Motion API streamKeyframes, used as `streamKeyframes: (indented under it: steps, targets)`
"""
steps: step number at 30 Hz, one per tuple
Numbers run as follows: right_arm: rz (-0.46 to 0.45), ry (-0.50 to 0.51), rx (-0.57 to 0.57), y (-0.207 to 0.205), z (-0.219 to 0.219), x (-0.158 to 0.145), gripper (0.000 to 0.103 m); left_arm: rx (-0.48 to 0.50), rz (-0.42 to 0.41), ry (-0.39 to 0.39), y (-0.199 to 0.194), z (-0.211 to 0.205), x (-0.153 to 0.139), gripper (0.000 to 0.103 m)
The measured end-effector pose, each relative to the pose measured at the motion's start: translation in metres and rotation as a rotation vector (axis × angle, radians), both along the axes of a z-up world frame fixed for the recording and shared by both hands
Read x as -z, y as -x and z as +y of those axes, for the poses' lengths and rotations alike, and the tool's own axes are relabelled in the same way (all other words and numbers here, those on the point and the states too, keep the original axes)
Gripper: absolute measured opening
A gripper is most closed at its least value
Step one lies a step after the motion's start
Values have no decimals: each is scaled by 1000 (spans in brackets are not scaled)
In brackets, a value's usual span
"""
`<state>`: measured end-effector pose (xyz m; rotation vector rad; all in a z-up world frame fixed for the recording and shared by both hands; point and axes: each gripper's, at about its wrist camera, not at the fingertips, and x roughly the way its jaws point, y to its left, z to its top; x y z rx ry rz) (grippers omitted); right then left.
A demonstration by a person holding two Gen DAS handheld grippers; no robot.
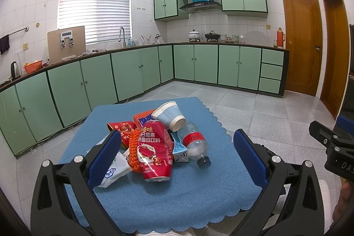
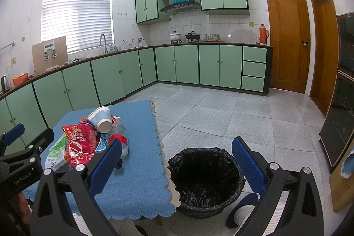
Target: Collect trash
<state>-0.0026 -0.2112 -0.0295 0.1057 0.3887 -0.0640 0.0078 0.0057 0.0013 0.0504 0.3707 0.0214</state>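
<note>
**Trash heap waits on the table, both grippers empty**

On the blue-clothed table [image 1: 154,202] a loose heap of trash sits near the middle, and the black-lined bin [image 2: 205,180] stands on the floor just beside the table's right edge. The left gripper [image 1: 177,154] hangs over the near side of the heap with its jaws spread wide and nothing between them; the right gripper [image 2: 177,160] is likewise released, aimed between table edge and bin.

The likeliest trouble is the heap itself. The paper cup [image 1: 169,115] rests tilted on top of the crushed red can [image 1: 154,149], with the plastic bottle [image 1: 195,143] lying on its side against them. Pulling a lower piece could tip the cup or set the bottle rolling toward the edge. The flat wrappers, such as the white one [image 1: 117,167] at the heap's left, lie tight to the cloth, so jaws may snag the fabric instead.

The trash looks light, crumpled and slippery.
</note>
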Motion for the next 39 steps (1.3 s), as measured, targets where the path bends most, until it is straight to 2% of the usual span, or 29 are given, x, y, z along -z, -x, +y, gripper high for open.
streamKeyframes:
  steps: [29,34,39]
  targets:
    - [3,-1,-1,-2,2,0,97,-12,6,1,-2,5,3,98]
    - [-1,11,-14,-13,8,4,97,-53,11,-6,-9,18,11,98]
    - [-2,22,-53,-32,21,15,97,-145,16,-25,-22,50,29,98]
